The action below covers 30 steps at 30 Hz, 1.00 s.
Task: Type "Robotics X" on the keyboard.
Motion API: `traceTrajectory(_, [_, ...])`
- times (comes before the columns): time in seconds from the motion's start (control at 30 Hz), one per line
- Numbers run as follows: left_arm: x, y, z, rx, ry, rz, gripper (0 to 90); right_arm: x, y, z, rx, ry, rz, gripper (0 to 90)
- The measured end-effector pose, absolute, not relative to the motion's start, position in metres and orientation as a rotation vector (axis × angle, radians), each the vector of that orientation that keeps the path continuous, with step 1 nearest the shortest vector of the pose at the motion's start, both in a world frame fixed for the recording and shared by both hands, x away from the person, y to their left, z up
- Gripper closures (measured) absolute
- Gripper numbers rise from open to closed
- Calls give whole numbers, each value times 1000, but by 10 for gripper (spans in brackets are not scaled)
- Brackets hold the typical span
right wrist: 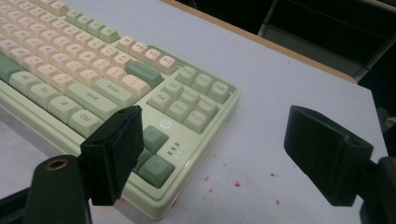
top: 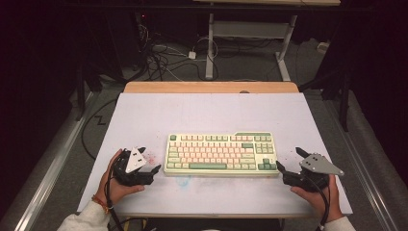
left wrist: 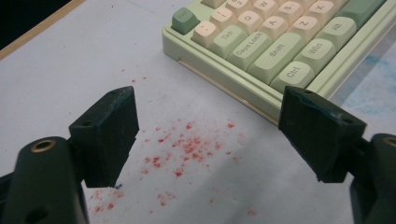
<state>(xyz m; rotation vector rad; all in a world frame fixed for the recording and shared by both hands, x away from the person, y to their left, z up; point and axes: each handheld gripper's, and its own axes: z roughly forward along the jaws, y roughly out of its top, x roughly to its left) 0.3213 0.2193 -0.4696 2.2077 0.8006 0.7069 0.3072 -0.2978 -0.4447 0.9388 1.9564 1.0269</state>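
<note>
Left gripper (top: 146, 166): held in the person's left hand (top: 113, 185), jaws spread wide with nothing between them, just beside the keyboard's left end; red specks (left wrist: 187, 147) dot the sheet under it.
Keyboard (top: 221, 153): green and cream, lying flat in the middle of the near half of the table. Legible keys at its left end: Tab, Caps Lock, Shift, Ctrl, Win, Alt (an hp logo sits by the arrow keys at the right end).
Right gripper (top: 288, 163): jaws wide apart, empty, at the keyboard's right end.
Surface: pale sheet (top: 202, 113) over a wooden table (top: 211, 87), bare beyond the keyboard.
Room: dark, cables (top: 159, 55) on the floor behind.
</note>
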Motion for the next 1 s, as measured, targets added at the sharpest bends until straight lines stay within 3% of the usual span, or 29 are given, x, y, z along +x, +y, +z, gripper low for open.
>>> traceTrajectory(0.3, [316,221,-469,2199,806,711,189,306,-297,-443,931,1965,1044,254])
traceTrajectory(0.47, [314,223,-469,2200,809,716,189,306,-294,-438,895,1983,1066,406])
traceTrajectory(0.57, [313,223,-470,2208,807,719,192,307,-294,-436,893,1990,1072,454])
traceTrajectory(0.6, [313,222,-470,2212,807,718,192,308,-294,-433,897,1997,1072,546])
traceTrajectory(0.87, [314,222,-471,2226,807,714,196,318,-286,-421,877,2081,1072,841])
traceTrajectory(1.0, [314,221,-471,2228,804,713,197,322,-280,-416,863,2132,1081,899])
